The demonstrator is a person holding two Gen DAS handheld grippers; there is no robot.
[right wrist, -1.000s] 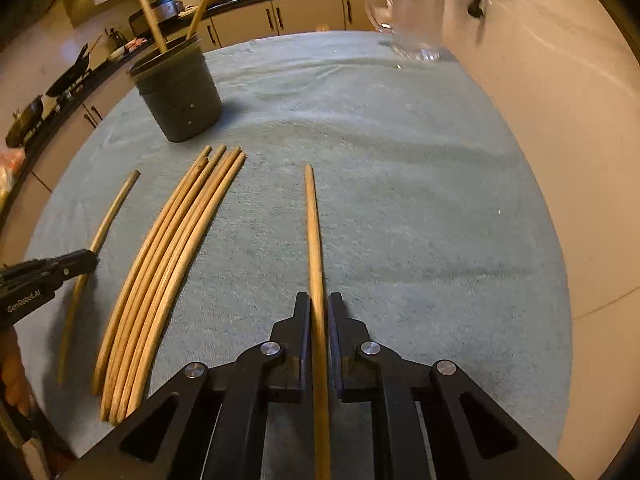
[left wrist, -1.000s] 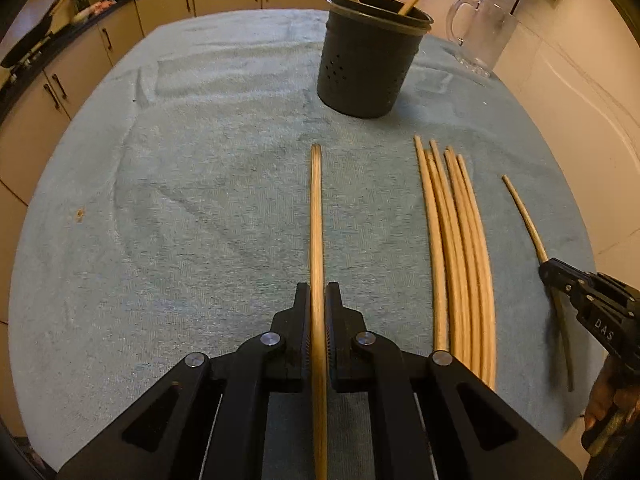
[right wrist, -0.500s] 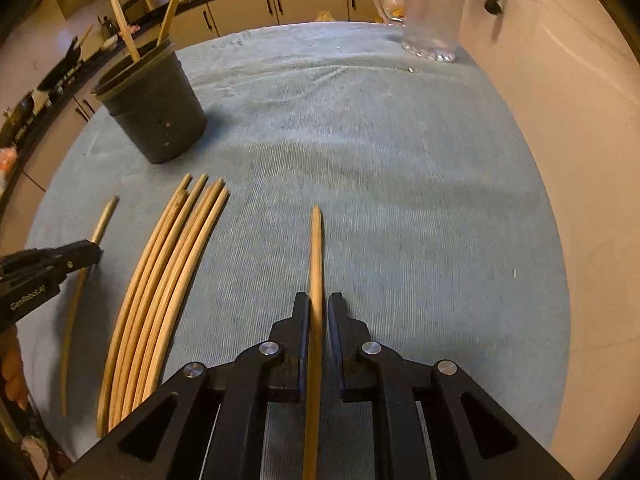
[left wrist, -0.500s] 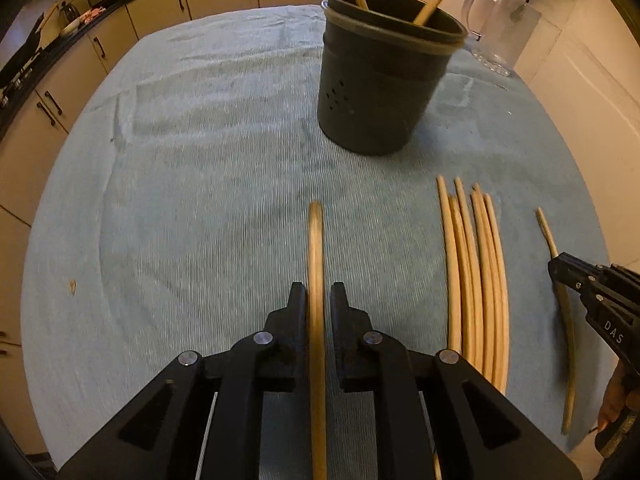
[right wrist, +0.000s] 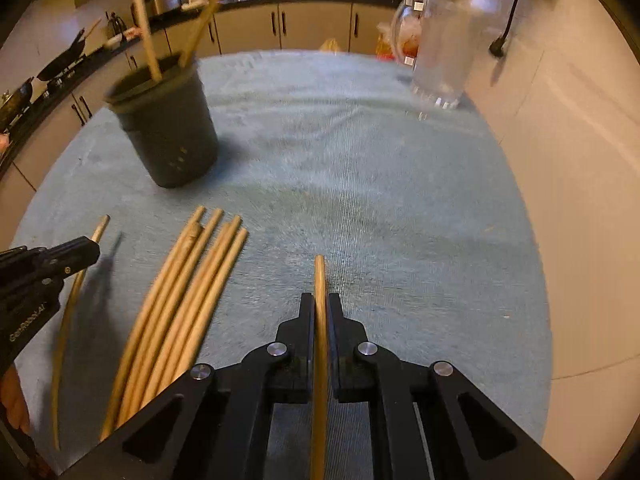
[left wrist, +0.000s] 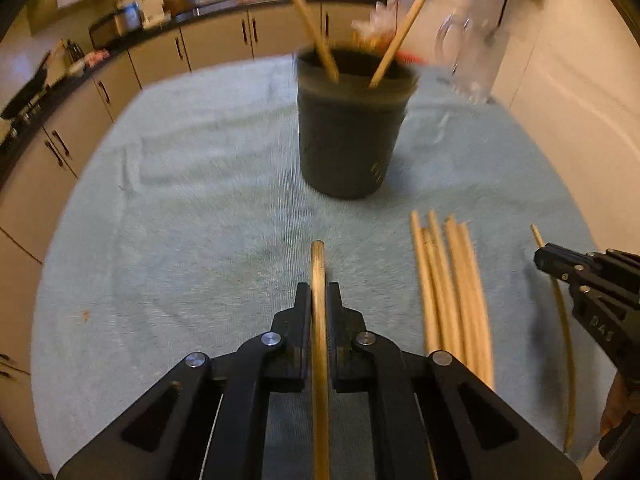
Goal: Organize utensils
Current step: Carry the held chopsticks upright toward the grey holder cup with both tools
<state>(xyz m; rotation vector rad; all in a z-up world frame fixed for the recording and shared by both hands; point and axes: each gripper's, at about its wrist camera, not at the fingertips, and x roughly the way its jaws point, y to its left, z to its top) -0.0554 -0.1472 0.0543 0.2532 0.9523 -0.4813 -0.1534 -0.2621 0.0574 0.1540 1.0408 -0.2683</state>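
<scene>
Each gripper holds one wooden chopstick. The left chopstick [left wrist: 319, 276] is clamped between the closed fingers of the left gripper [left wrist: 319, 300] and runs straight out along the line the fingers point, its blunt end just past the fingertips. The right chopstick [right wrist: 320, 280] sits the same way in the right gripper [right wrist: 319, 304], whose fingers are likewise pressed shut on the stick. Both sticks appear clear of the towel [left wrist: 180, 200].

The governing relation is holder to stick tip. The dark round holder [left wrist: 348, 136] stands upright ahead of the left gripper, slightly to the right of the stick's axis and near. From the right gripper the same holder [right wrist: 168, 132] lies well off to the upper left, further away. Judged from this, the left hand has the shorter and straighter path; either stick would need tipping toward vertical to go in over the rim.

The holder already contains two chopsticks [left wrist: 308, 24], leaning apart against opposite sides of the rim.

A bundle of loose chopsticks [left wrist: 452, 288], about five, lies flat on the towel between the two grippers, long axes pointing roughly toward the holder.

A clear glass pitcher [right wrist: 444, 40] stands at the far edge, blurred; its contents cannot be made out.
</scene>
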